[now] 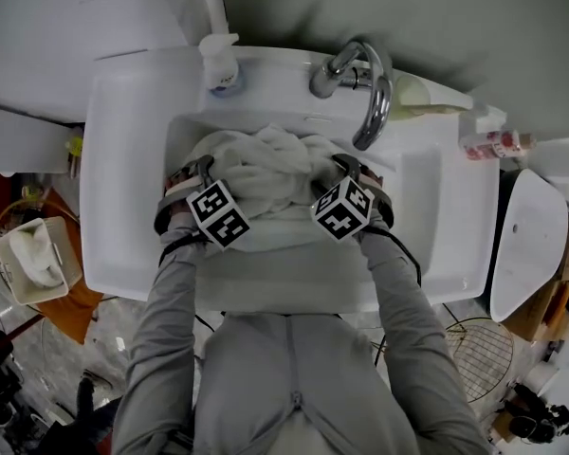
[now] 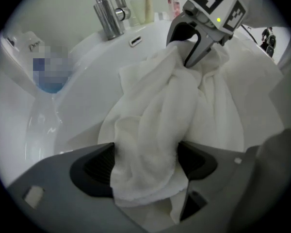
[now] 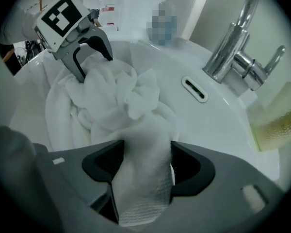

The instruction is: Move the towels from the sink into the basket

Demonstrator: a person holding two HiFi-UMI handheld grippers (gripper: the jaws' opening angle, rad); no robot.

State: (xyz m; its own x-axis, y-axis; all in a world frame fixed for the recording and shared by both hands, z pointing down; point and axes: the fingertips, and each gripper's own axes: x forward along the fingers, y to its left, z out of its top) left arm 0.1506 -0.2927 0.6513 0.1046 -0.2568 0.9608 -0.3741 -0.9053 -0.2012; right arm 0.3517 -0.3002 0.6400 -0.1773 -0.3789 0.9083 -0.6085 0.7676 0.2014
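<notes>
Both arms are down in the sink (image 1: 427, 207) right now, grey sleeves (image 1: 171, 339) reaching in from the near edge. The towels (image 1: 266, 173) are all still in the basin, one big white crumpled heap sitting under the faucet (image 1: 375, 93) spout, more or less dead centre.

Left gripper (image 2: 146, 161): jaws spread wide, pointing steeply down at the left side of the heap. A thick fold of towel is bunched up in the gap and fills it from pad to pad, but I wouldn't call it a pinch. The cloth looks loose and not squashed.

Right gripper (image 3: 146, 164): same deal on the right side of the heap. Its jaws are spread, with a roll of towel running straight up between them. The cloth brushes both pads, and again it doesn't look squeezed.

From each gripper view I can see the other gripper across the pile, its fingers pushed into the cloth and its marker cube sticking up. So the two are well apart, with the bulk of the heap between them.

Other stuff: there's a soap bottle (image 1: 221, 63) on the far left rim and a yellowish sponge (image 3: 276, 120) just right of the faucet. A white square container (image 1: 38, 259) with something pale in it sits off to the left on the floor, and a round wire basket (image 1: 479, 354) is at the near right. Neither is touching the sink.
</notes>
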